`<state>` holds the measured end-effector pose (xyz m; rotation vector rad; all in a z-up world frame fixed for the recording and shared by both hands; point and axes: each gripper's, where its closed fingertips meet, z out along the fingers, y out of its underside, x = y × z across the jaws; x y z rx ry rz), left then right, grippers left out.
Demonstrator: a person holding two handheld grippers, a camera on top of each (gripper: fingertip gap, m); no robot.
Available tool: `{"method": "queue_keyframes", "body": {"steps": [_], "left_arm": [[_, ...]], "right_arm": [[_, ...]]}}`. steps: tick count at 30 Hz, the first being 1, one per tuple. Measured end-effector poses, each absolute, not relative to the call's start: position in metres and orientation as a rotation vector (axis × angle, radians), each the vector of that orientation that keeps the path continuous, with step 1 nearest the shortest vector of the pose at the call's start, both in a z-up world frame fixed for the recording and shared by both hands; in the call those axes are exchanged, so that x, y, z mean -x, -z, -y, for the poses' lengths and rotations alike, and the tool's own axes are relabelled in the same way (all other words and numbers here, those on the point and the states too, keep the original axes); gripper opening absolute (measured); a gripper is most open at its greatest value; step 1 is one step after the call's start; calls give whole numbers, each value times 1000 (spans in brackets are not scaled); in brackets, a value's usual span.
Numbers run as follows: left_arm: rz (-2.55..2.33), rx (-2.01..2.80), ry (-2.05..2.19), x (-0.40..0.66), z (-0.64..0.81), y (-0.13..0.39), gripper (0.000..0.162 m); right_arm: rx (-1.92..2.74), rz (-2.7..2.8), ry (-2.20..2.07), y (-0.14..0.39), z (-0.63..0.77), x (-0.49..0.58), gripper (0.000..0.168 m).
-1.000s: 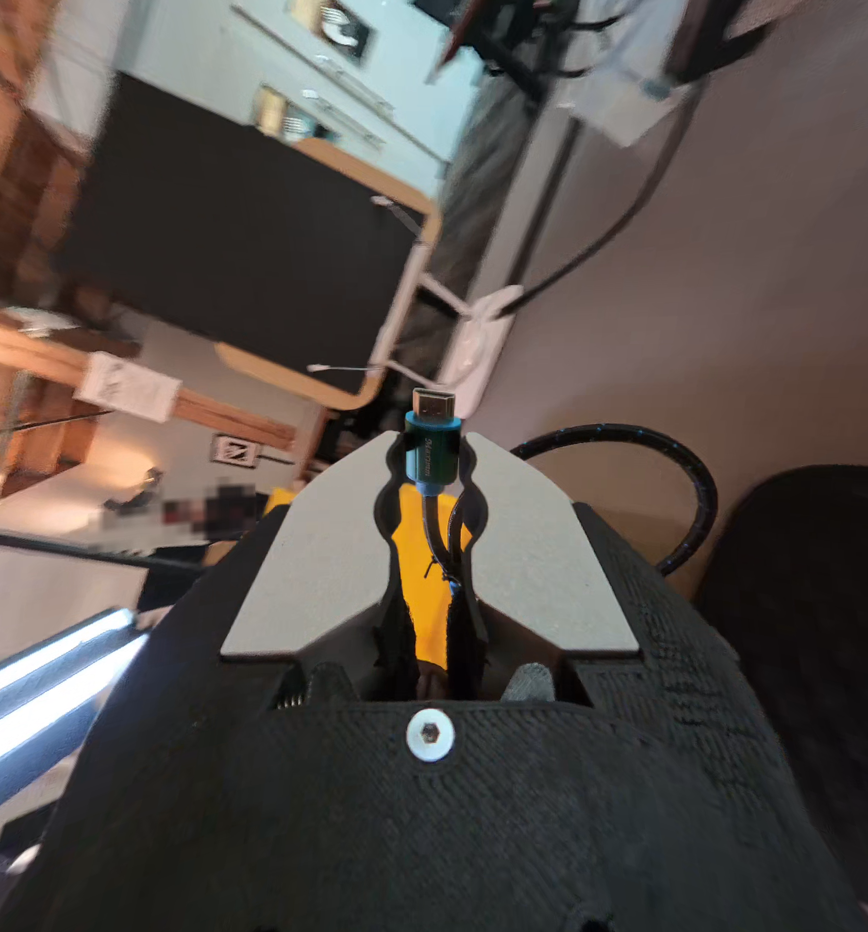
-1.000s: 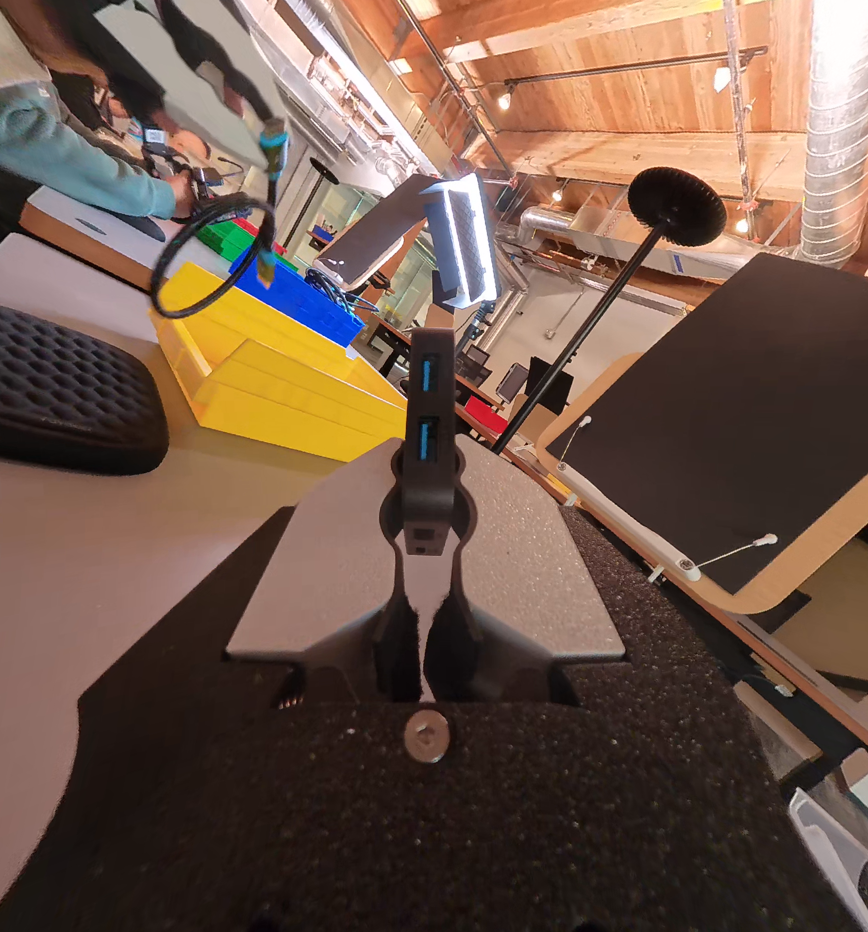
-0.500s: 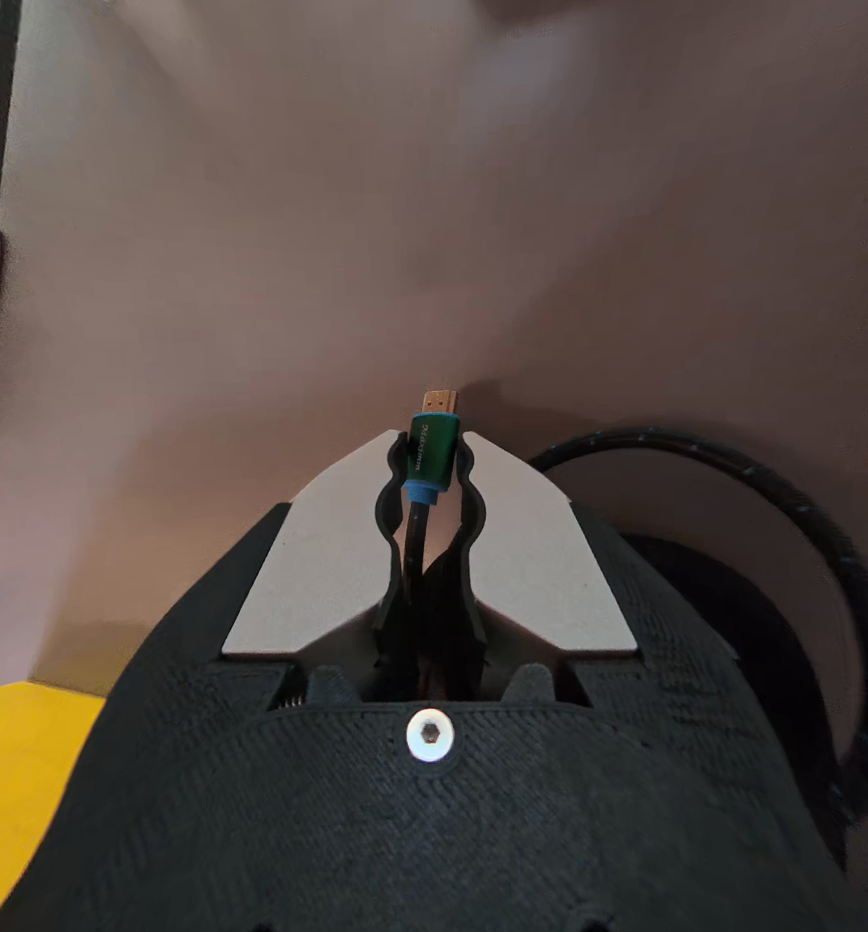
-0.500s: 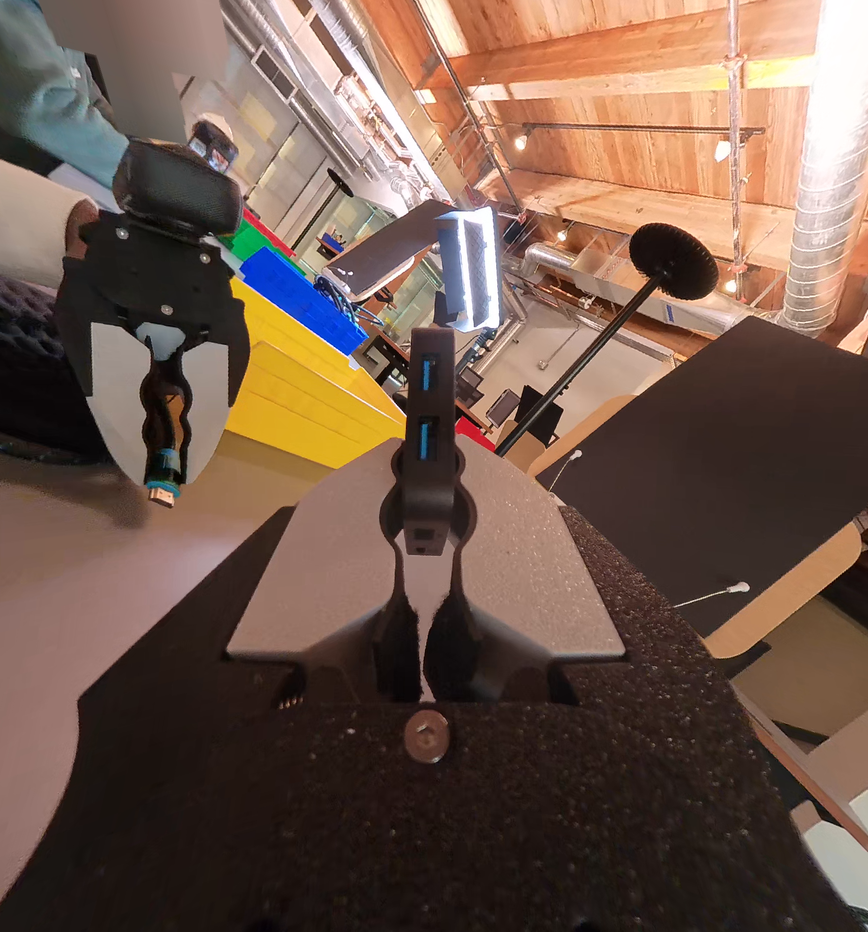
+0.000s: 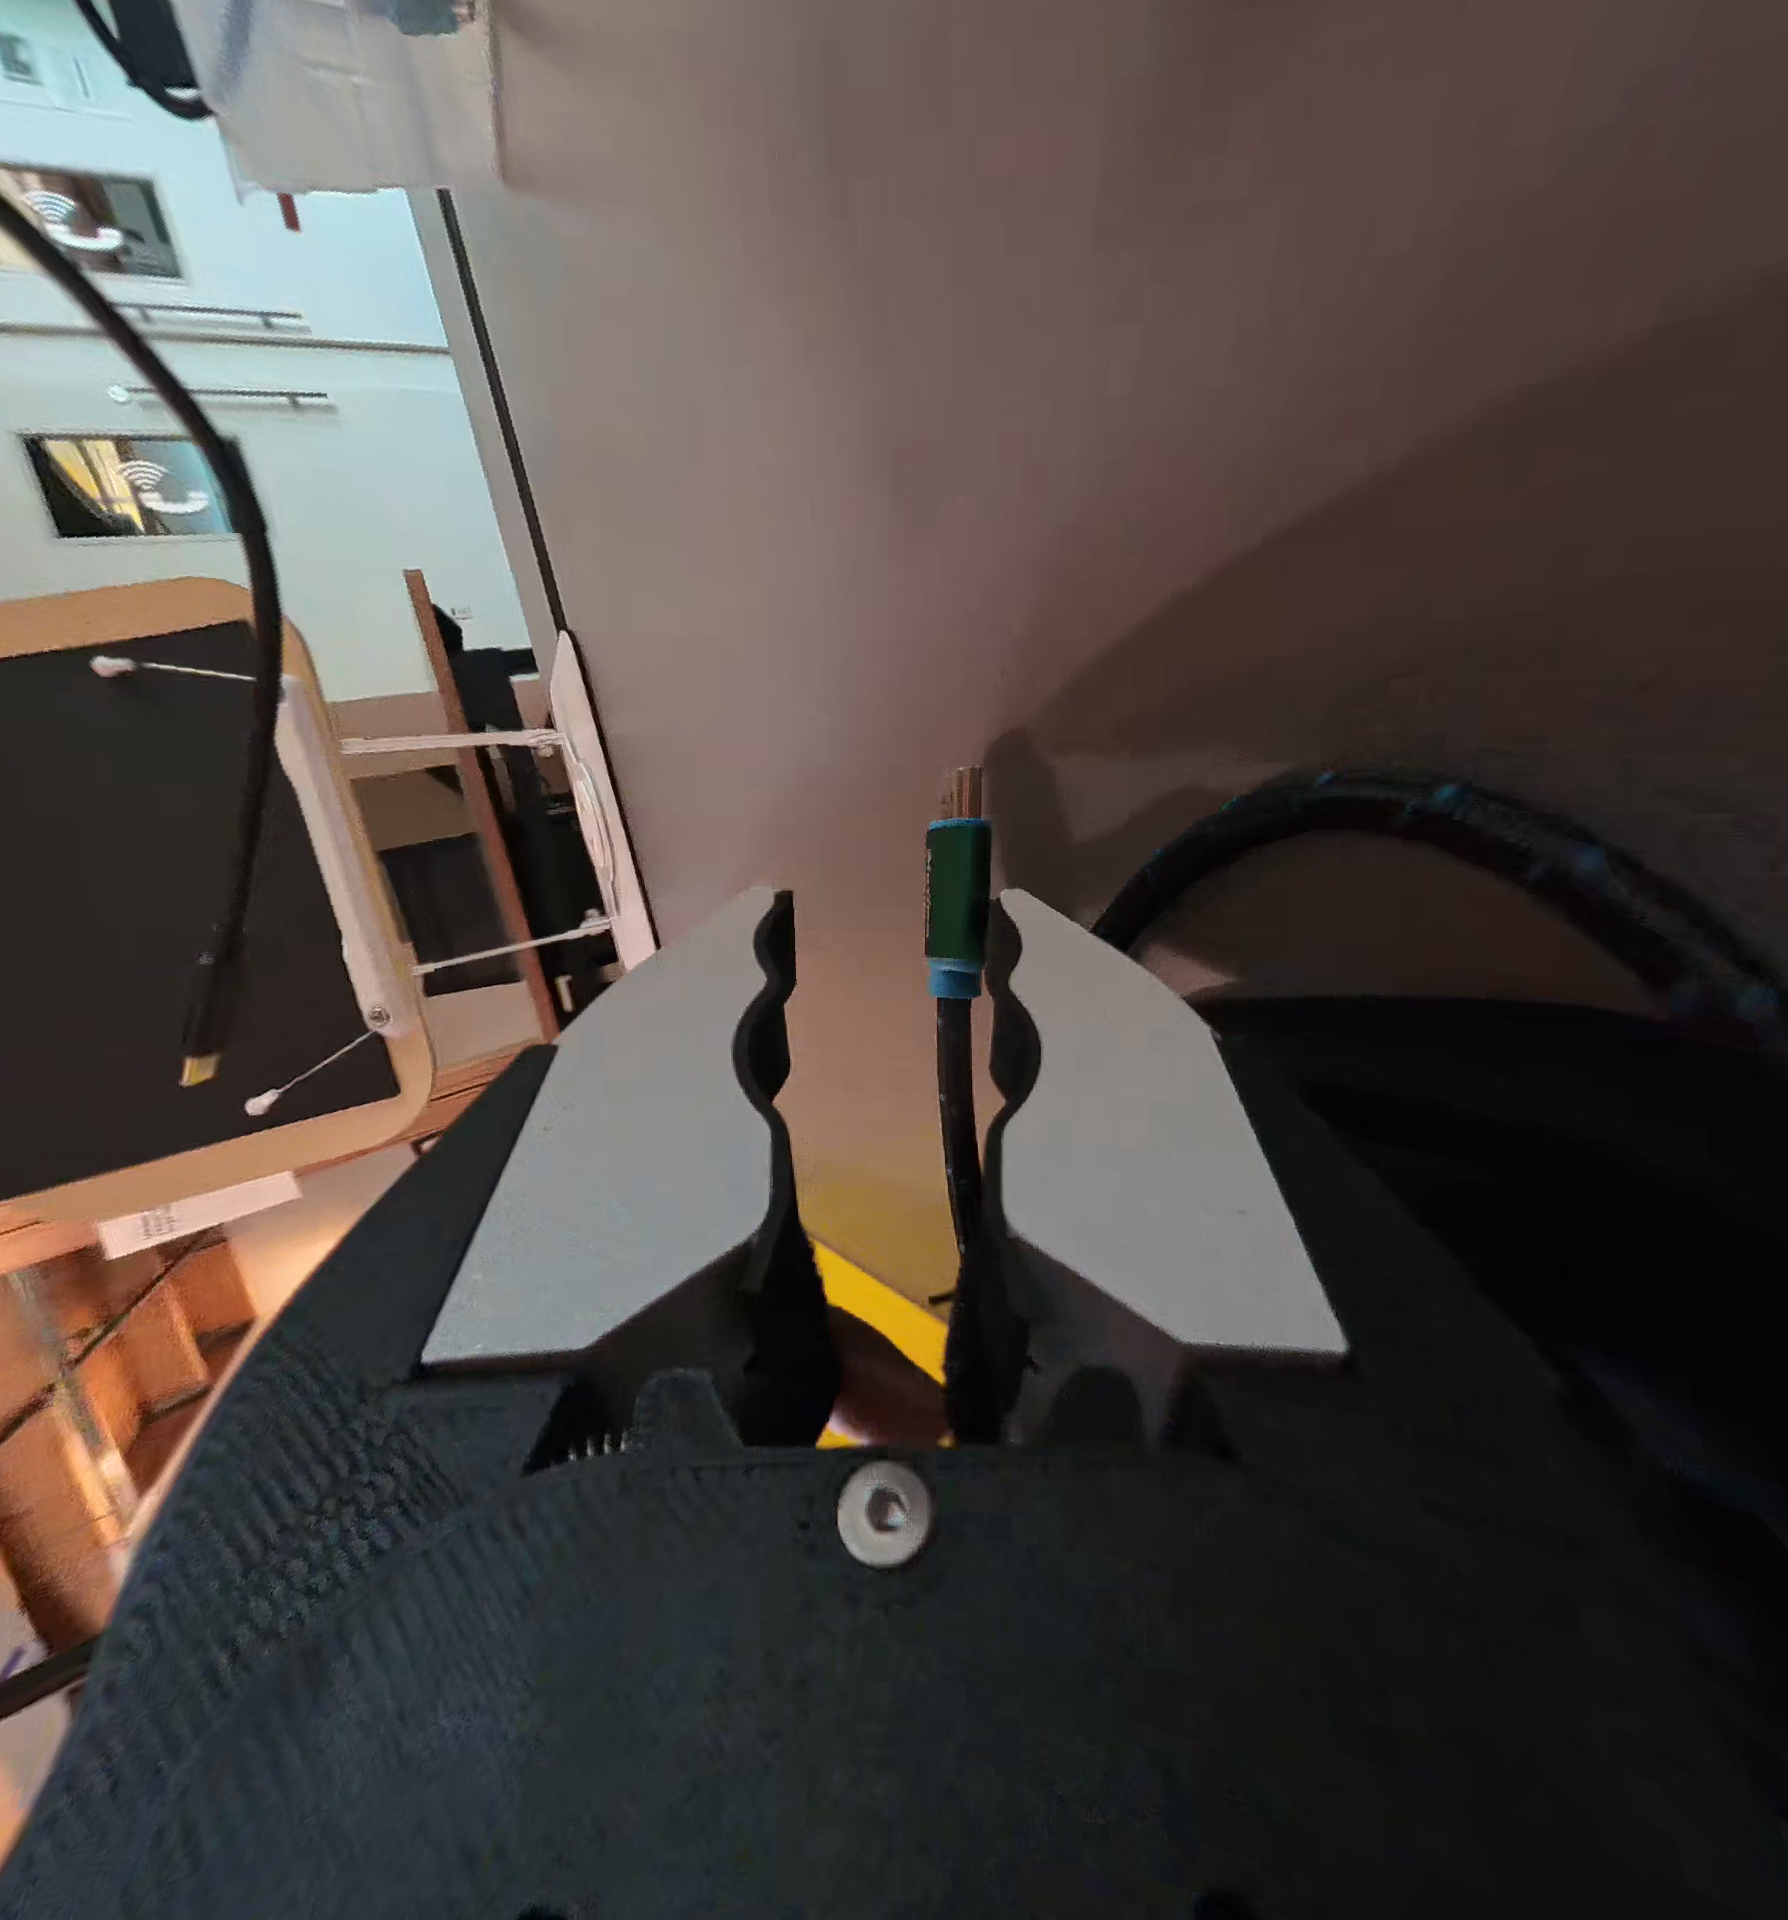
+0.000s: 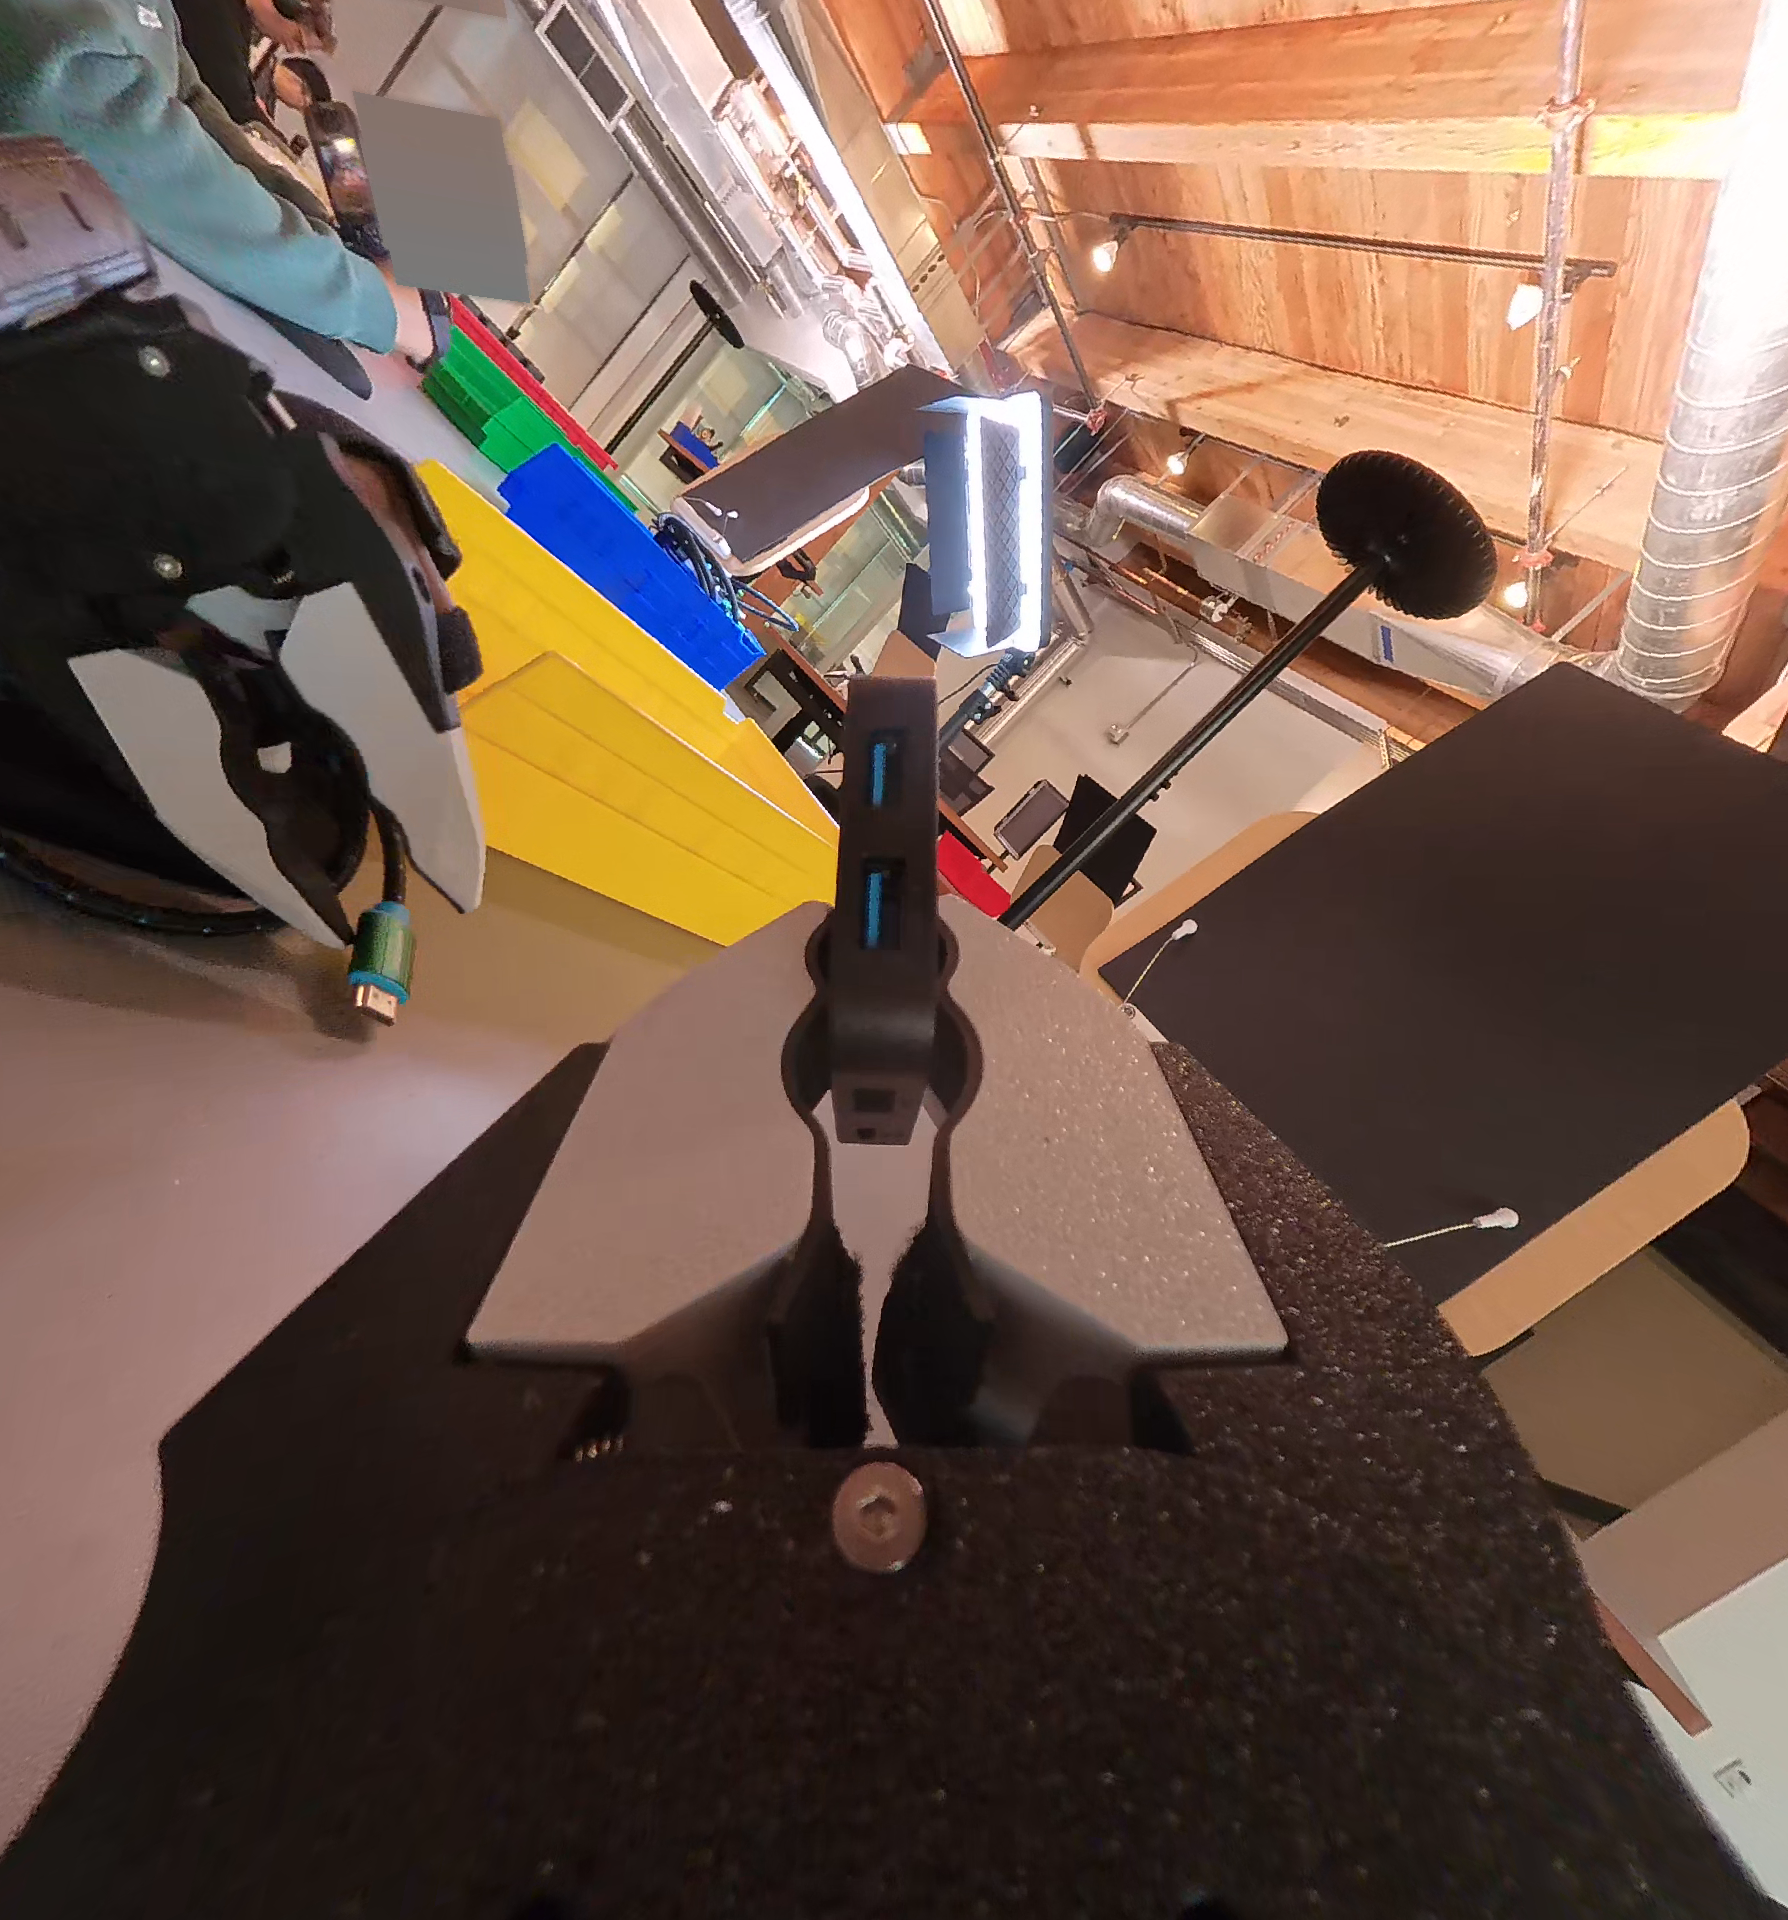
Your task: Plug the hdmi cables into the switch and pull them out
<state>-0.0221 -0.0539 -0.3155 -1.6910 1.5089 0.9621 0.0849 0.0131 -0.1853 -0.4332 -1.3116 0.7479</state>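
Observation:
My left gripper [image 5: 895,909] is open, its jaws wide apart above the grey table [image 5: 1077,416]. The HDMI plug [image 5: 957,888], green shell with a blue collar and gold tip, leans against the inner side of the right finger, unclamped. Its black braided cable [image 5: 1492,831] loops off to the right. My right gripper [image 6: 879,925] is shut on the black switch [image 6: 885,810], which stands upright with two blue ports facing me. In the right wrist view the left gripper [image 6: 396,904] is at the left, with the plug [image 6: 381,951] at its tips close over the table [image 6: 142,1143].
A second thin black cable [image 5: 246,727] with a gold end hangs at the left. Yellow bins [image 6: 609,769], a blue bin [image 6: 620,540] and green bins [image 6: 495,416] stand behind. A person's teal sleeve [image 6: 194,177] is at the far left. A black board [image 6: 1492,987] stands right.
My left gripper has opened and let go of the HDMI plug, which now rests against one finger. It swung down toward the table, then turned. The right gripper still holds the switch.

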Motion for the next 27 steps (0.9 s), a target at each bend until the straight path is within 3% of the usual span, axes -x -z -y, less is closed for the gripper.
{"method": "queue_keyframes", "body": {"steps": [3, 8, 27], "left_arm": [[-1487, 1796, -942, 27, 53, 319, 35], [-1372, 2023, -712, 33, 53, 334, 12], [-1242, 1991, -515, 33, 41, 335, 11]], "right_arm": [[435, 1310, -743, 185, -14, -85, 14], [432, 1311, -741, 185, -13, -85, 14], [420, 1339, -748, 188, -8, -84, 14]]}}
